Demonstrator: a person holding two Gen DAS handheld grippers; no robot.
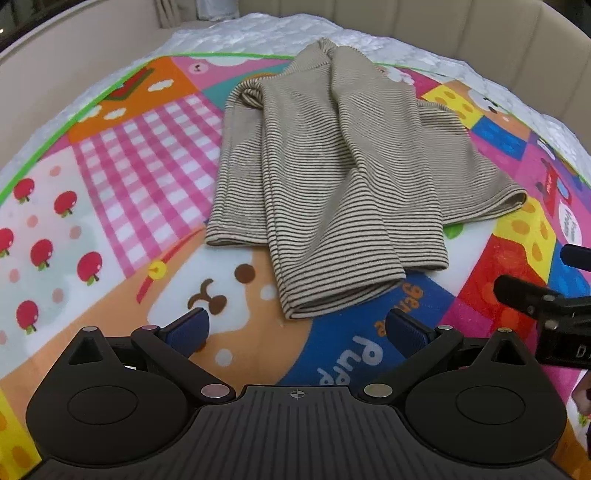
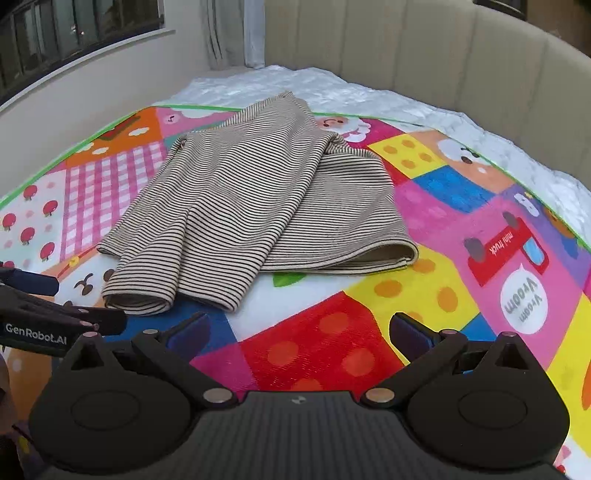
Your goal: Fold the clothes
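A striped garment is seen lying crumpled on a bright play mat; the mat is spread over a bed with a white cover, and a beige padded headboard is seen behind it; the garment is tan with thin dark stripes, and it is bunched and partly folded over itself, not laid flat; one rolled end points toward the near side, and an open hem is seen on the right side of the cloth in both views; the mat is covered with pictures of red apples, pink checks, a puppy face and a small red truck; no box or basket is seen, so nothing is held inside anything; the left tool is held above the mat just in front of the near end of the garment, with its blue pads spread wide and nothing between them; the cloth is not touched by it; the right tool is held over the red and yellow squares of the mat, near the garment's right side, also spread wide and with nothing in it; each tool is seen at the edge of the other's view, side by side.
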